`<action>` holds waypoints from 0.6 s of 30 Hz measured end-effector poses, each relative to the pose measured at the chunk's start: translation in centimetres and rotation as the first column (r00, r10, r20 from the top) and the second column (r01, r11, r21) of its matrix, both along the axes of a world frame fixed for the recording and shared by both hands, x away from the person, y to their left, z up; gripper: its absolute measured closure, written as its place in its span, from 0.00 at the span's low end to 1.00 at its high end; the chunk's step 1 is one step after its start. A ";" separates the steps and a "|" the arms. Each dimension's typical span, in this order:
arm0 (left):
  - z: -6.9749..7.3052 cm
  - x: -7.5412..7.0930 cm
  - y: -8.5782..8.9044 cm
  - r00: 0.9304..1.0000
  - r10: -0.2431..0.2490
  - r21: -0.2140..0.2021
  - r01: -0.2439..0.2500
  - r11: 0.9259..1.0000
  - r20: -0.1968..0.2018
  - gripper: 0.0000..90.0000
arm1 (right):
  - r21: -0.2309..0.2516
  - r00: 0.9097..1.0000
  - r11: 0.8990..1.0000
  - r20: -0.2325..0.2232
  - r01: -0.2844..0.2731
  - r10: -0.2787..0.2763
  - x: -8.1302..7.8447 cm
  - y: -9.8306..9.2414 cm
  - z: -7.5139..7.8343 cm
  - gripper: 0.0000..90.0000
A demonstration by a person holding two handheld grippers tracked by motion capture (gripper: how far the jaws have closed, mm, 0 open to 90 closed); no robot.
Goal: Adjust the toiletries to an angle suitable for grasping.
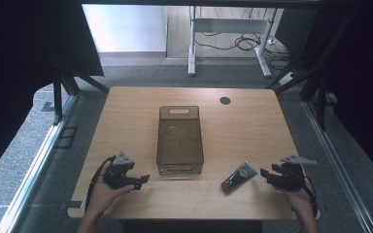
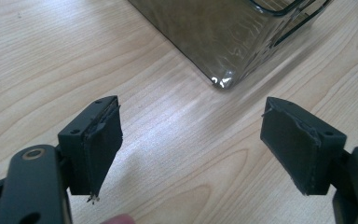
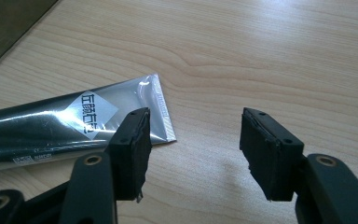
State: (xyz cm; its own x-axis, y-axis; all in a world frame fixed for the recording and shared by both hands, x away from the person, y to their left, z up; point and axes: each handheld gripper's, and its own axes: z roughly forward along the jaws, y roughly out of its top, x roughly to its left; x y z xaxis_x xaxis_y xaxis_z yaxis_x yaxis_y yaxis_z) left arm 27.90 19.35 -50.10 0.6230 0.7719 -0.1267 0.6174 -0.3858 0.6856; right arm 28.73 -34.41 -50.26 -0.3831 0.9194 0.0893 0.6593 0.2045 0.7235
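Note:
A dark silvery tube (image 1: 239, 176) lies flat on the wooden table (image 1: 252, 126) near the front right, its crimped end toward my right gripper (image 1: 266, 174). In the right gripper view the tube (image 3: 70, 123) lies left of and just beyond the left pad (image 3: 133, 154); the right gripper (image 3: 193, 149) stands open with bare wood between its pads. A smoky transparent bin (image 1: 179, 140) stands at the table's middle. My left gripper (image 1: 143, 180) is open beside the bin's front left corner (image 2: 221, 81); in its own view the left gripper (image 2: 191, 144) has nothing between its pads.
A round black grommet (image 1: 225, 100) sits at the table's back right. Beyond the table a white desk frame (image 1: 228, 43) with cables stands on the grey floor. Dark frame struts flank both sides.

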 end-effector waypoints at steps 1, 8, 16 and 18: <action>0.0 0.0 -0.1 1.000 -0.003 0.000 0.003 1.000 0.001 0.23 | 0.002 1.000 1.000 -0.007 -0.007 0.007 -0.1 0.0 0.1 0.53; 0.1 0.2 0.0 1.000 -0.009 -0.005 0.009 1.000 0.001 0.23 | 0.005 0.999 1.000 -0.022 -0.028 0.028 -0.3 0.3 0.6 0.64; 0.6 -0.2 -0.8 1.000 -0.026 -0.003 0.026 1.000 0.000 0.24 | 0.003 0.996 0.997 -0.037 -0.079 0.079 -0.5 0.8 0.7 0.74; 0.6 -0.3 -0.9 0.999 -0.038 -0.001 0.038 0.999 0.002 0.24 | 0.004 0.996 0.997 -0.039 -0.079 0.079 -0.5 0.9 0.8 0.76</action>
State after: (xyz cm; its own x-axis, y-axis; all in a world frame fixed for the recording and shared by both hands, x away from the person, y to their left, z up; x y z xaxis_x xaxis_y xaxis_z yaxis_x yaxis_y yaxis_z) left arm 27.56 18.40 -49.49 0.6521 0.7476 -0.1264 0.6011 -0.4082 0.6871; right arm 28.25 -33.52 -49.49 -0.4505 0.8863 0.1074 0.6687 0.2553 0.6983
